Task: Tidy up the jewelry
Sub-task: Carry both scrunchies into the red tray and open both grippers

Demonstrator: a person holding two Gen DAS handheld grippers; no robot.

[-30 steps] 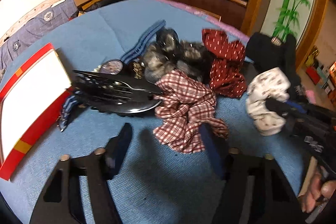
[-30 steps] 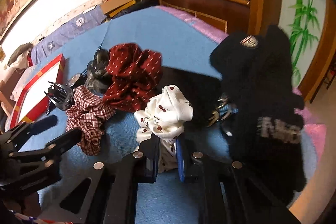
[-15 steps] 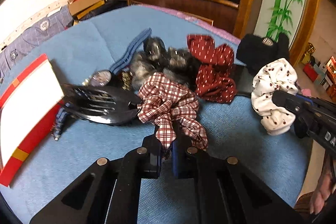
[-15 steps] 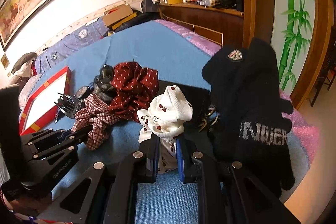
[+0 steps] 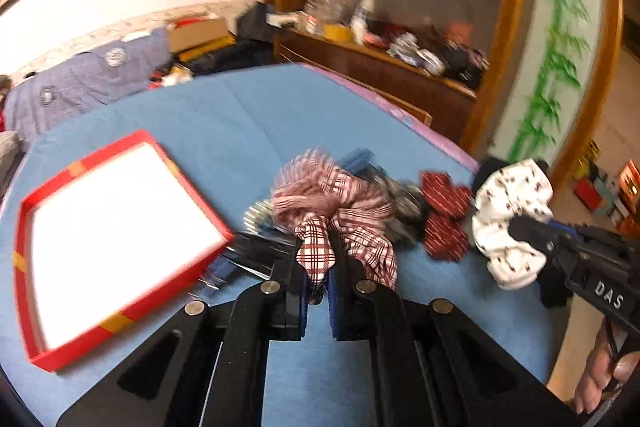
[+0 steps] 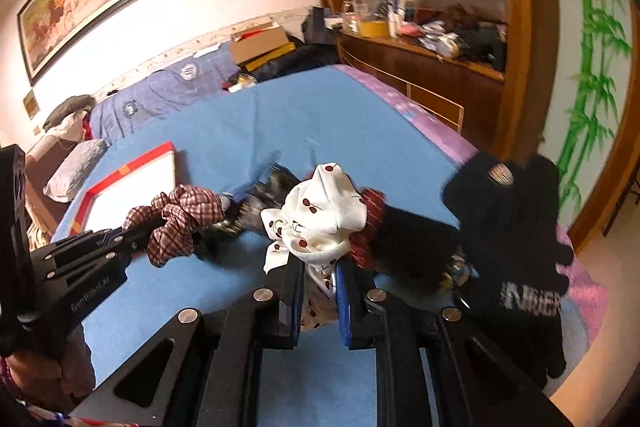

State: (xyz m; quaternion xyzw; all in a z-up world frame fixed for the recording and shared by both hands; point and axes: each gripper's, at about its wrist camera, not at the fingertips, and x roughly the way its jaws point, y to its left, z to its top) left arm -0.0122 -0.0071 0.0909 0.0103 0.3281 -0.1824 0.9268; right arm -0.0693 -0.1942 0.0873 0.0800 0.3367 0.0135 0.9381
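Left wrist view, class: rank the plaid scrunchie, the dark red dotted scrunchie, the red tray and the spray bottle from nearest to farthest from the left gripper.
1. Plaid scrunchie: clamped in the left gripper.
2. Dark red dotted scrunchie: on the blue cover, right of the gripper.
3. Red tray: on the left. These two are close; I would not press the order.
4. Spray bottle: on the wooden shelf, far behind.

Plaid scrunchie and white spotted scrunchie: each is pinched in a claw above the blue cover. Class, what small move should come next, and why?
Probably carry both across to the red box and release them there. The left claw is shut on the plaid scrunchie, the right claw on the white spotted scrunchie, and the box's white floor looks bare.
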